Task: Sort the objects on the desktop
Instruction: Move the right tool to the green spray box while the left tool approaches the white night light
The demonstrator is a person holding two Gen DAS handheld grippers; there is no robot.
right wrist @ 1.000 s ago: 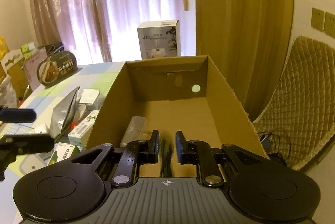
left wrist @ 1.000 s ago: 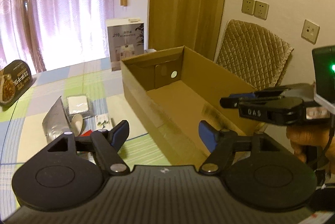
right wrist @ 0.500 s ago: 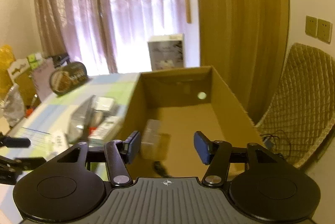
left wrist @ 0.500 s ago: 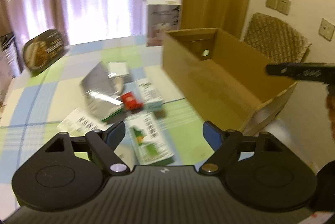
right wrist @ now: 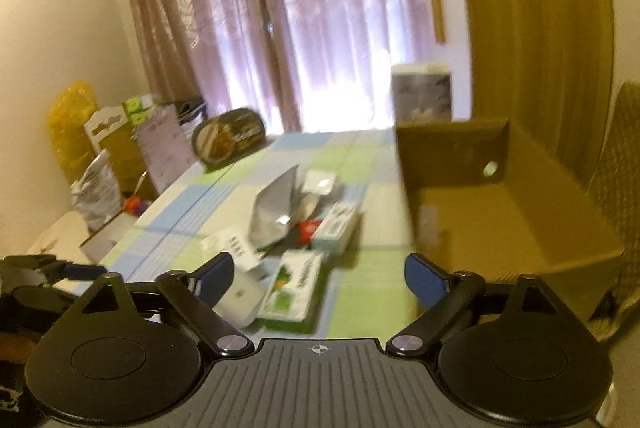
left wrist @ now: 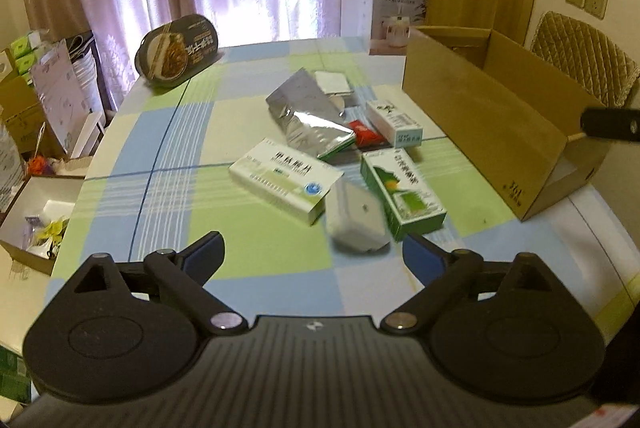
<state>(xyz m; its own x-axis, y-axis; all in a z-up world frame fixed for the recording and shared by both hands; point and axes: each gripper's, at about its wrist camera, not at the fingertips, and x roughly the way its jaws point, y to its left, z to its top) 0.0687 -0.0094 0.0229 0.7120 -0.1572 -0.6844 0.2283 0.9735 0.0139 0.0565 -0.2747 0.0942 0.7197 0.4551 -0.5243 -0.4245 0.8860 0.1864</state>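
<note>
Loose items lie on the checked tablecloth: a white rounded case (left wrist: 356,224), a green-and-white box (left wrist: 402,190), a flat white box (left wrist: 286,180), a silver foil pouch (left wrist: 308,116), a red packet (left wrist: 364,136) and a small white box (left wrist: 394,124). My left gripper (left wrist: 312,254) hangs open just in front of the white case, holding nothing. The open cardboard box (left wrist: 500,116) stands to the right. In the blurred right wrist view my right gripper (right wrist: 320,278) is open and empty, between the green box (right wrist: 294,284) and the cardboard box (right wrist: 520,196).
A dark oval food tray (left wrist: 178,48) leans at the table's far left. A tall white carton (left wrist: 396,16) stands behind the cardboard box. A quilted chair (left wrist: 584,56) is at the right. Cartons and bags crowd the floor at the left (left wrist: 44,156).
My right gripper opened, let a pale packet fall into the cardboard box, then drew back and turned left. My left gripper swung from the box to the loose items.
</note>
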